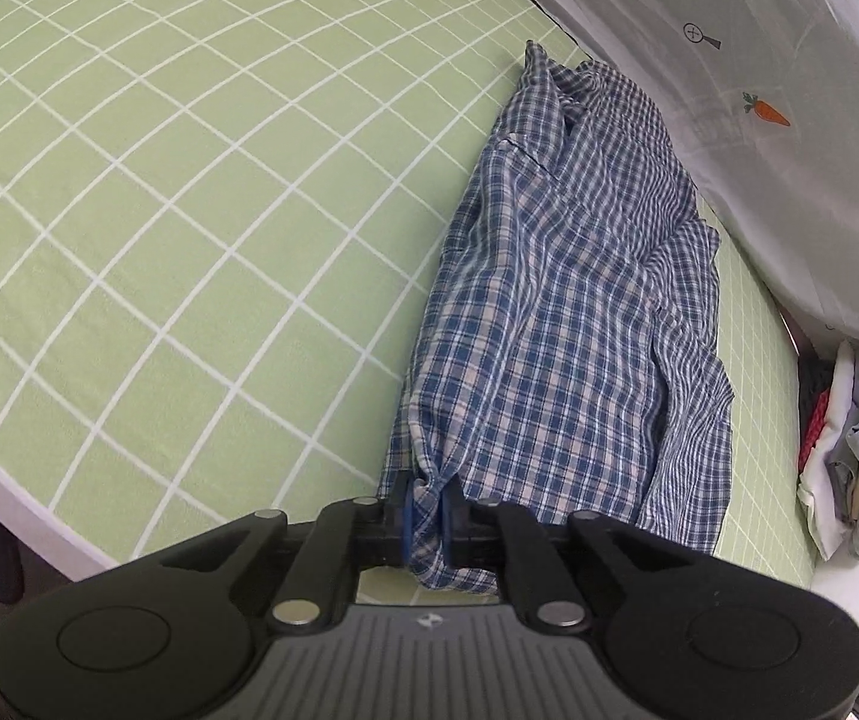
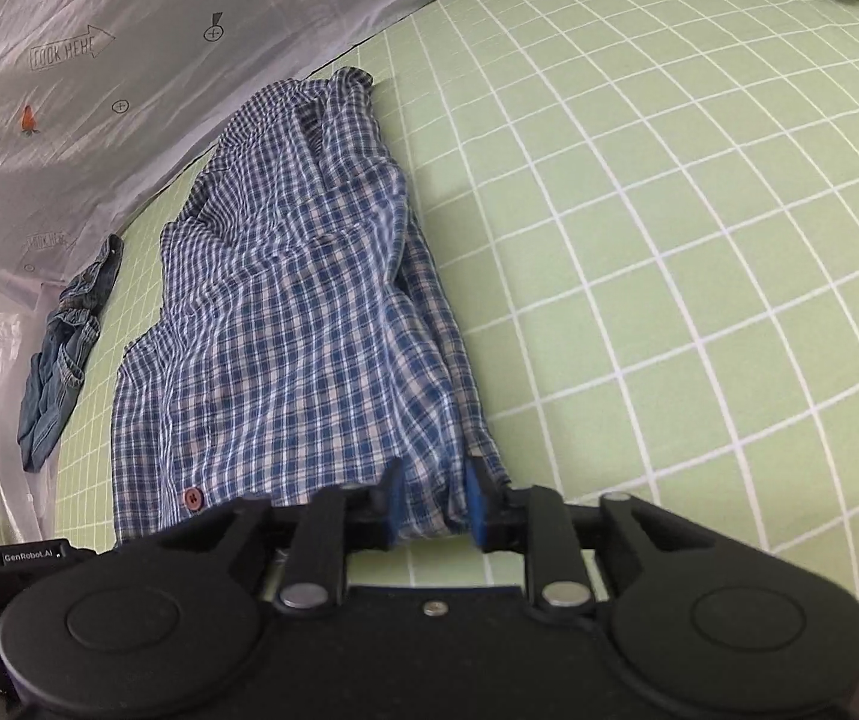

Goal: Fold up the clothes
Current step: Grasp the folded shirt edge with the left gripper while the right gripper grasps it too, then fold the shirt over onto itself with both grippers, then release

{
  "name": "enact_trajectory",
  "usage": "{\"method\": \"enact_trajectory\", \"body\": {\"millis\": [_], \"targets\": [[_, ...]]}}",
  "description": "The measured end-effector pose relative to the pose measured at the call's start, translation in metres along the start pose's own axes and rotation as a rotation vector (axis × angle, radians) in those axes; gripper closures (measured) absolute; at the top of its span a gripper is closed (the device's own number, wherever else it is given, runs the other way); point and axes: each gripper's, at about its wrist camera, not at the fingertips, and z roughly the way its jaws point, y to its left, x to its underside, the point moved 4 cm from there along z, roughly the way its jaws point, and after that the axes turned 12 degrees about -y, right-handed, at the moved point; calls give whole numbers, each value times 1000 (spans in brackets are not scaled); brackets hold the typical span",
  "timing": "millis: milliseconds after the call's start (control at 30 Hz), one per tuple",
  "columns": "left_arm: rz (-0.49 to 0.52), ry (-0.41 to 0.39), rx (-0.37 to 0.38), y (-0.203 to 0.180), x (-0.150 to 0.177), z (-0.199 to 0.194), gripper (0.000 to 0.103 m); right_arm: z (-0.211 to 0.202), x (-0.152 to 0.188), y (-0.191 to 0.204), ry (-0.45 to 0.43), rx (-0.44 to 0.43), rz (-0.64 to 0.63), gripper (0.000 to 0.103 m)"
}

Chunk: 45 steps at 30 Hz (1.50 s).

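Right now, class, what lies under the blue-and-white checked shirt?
The blue-and-white checked shirt lies on a green bedsheet with a white grid, which shows all around it. Anything beneath its layers is hidden. Both tools, left and right, grip its near edge.

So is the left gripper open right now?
No, the left gripper is shut, pinching the shirt hem between its pads.

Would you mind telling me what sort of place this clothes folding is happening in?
Most likely a bedroom: the plaid shirt lies on a bed with a green grid sheet, beside a carrot-print quilt, with a pile of clothes nearby.
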Motion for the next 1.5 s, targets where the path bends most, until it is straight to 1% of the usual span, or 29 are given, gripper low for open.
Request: {"method": "enact_trajectory", "body": {"millis": [33,67,100,167,300,367,433,467,500,533,567,600,733,800,833,933,1033,1100,1233,1400,1500], "targets": [[4,-12,-14,0,2,0,85,2,-1,0,-3,-6,-6,52],[-1,-19,-30,0,3,0,82,5,-2,0,1,-12,-18,52],[-10,-23,-45,0,5,1,81,8,-2,1,8,-17,-33,50],[-38,-30,-51,3,7,1,77,14,-3,1,22,-28,-63,46],[-98,-41,-52,8,12,2,75,24,0,1,61,-41,-108,45],[-128,-47,-53,10,15,3,77,26,-1,1,68,-62,-118,44],[-155,-54,-48,9,17,4,79,27,-1,1,83,-89,-135,50],[-161,-59,-46,9,18,4,85,28,-1,0,93,-104,-138,63],[-162,-66,-43,8,20,3,88,29,0,-1,103,-112,-138,74],[-161,-72,-40,8,22,2,91,29,0,-3,108,-115,-144,80],[-157,-74,-27,7,25,-2,96,29,1,-3,113,-120,-158,89],[-152,-75,-9,6,27,-6,97,27,2,-4,115,-128,-172,93],[-140,-62,66,2,39,-29,98,11,4,-9,127,-144,-180,96],[-180,-59,93,4,42,-43,98,-3,3,-15,128,-164,-146,96],[-208,-63,106,6,41,-50,98,-10,0,-20,130,-177,-107,97],[-285,-74,141,6,29,-63,98,-22,-14,-26,121,-216,-3,97],[-367,-67,201,-2,13,-70,98,-32,-29,-30,110,-254,99,98],[-412,-65,234,-9,0,-72,98,-36,-37,-22,96,-257,93,98],[-483,-61,261,-22,-30,-67,98,-38,-58,0,68,-280,115,98],[-578,-73,331,-37,-70,-59,98,-43,-102,18,2,-346,194,99],[-606,-85,374,-46,-94,-51,98,-39,-130,29,-47,-378,232,100]]}}
